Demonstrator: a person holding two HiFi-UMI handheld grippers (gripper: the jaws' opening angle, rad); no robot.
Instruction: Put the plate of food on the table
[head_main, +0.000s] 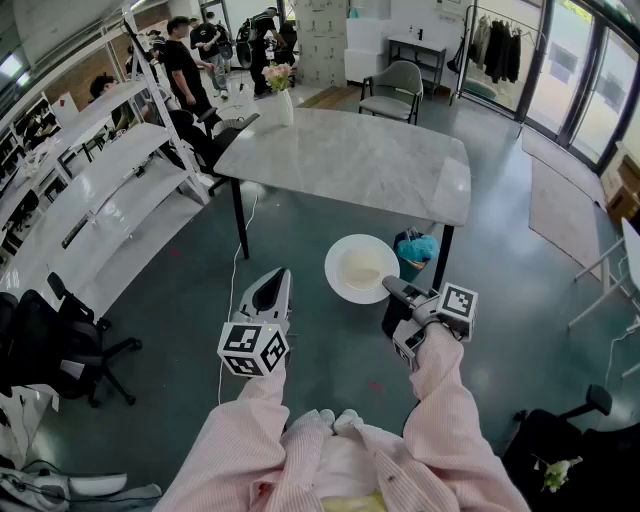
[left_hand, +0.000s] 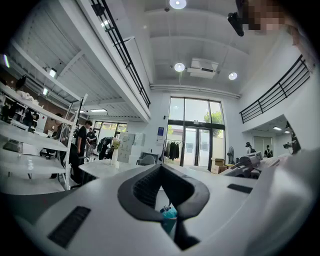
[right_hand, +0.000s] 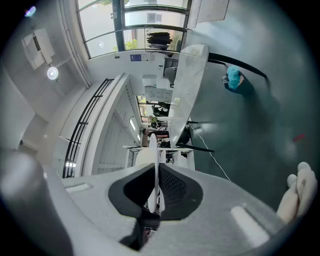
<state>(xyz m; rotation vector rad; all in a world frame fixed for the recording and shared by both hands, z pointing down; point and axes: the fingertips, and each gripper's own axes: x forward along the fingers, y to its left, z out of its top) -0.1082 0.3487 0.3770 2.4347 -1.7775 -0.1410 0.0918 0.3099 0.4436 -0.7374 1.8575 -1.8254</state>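
Observation:
A white plate (head_main: 362, 268) with pale food in its middle hangs level above the grey floor, just in front of the marble table (head_main: 350, 160). My right gripper (head_main: 392, 288) is shut on the plate's near right rim. In the right gripper view the plate (right_hand: 156, 167) shows edge-on as a thin white blade between the dark pads (right_hand: 175, 187). My left gripper (head_main: 272, 290) floats to the left of the plate, apart from it, jaws together with nothing in them. In the left gripper view the table (left_hand: 107, 167) lies ahead beyond the left gripper (left_hand: 165, 200).
A vase of flowers (head_main: 281, 85) stands at the table's far left corner. A bin with a teal bag (head_main: 415, 250) sits by the table's near right leg. White shelves (head_main: 90, 190) and a black office chair (head_main: 60, 340) line the left. A grey chair (head_main: 395, 90) stands behind the table.

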